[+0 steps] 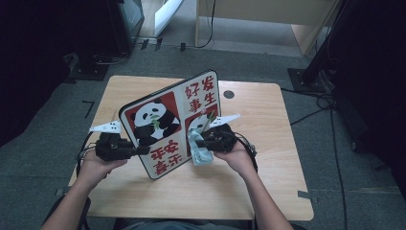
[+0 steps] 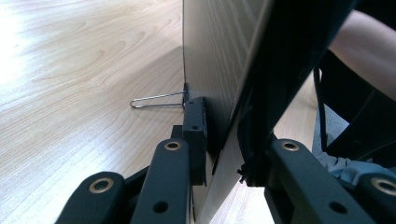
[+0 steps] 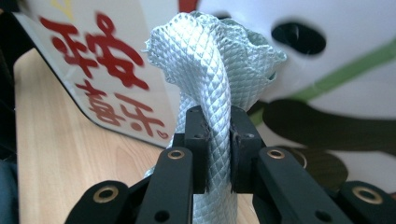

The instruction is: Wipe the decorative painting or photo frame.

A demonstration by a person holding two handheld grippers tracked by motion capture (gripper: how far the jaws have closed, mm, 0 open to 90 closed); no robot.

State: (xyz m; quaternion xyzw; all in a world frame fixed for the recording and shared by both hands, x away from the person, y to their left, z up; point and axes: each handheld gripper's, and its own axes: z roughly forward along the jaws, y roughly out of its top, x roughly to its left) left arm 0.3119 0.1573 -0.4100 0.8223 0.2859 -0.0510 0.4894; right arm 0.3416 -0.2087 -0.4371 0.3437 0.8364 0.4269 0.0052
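**Mia:** What does the board (image 1: 170,123) say?

**Ben:** It has red Chinese words. At the top right I read 好, 发, 事 and 生. At the bottom the red words sit tilted, and I think they say 平安喜乐. There is a panda on a red square too. No brand name can be read.

**Mia:** Where is the board?

**Ben:** It stands up on its bottom edge on the wooden table (image 1: 268,143), leaning back a bit. Its picture side faces the person. Its long side runs from the low left corner up to the high right corner.

**Mia:** Who holds it?

**Ben:** The left gripper (image 1: 139,150) pinches its left edge. In the left gripper view the board's edge (image 2: 224,93) goes right between the two jaws, and a thin wire loop (image 2: 156,101) sticks out of a clip on the board there.

**Mia:** And the other one?

**Ben:** The right gripper (image 1: 200,143) is squeezed tight on a pale, shiny cloth (image 3: 219,84). The cloth sticks out past the jaws and bunches up. It is right against the board's front, near the lower right panda picture.
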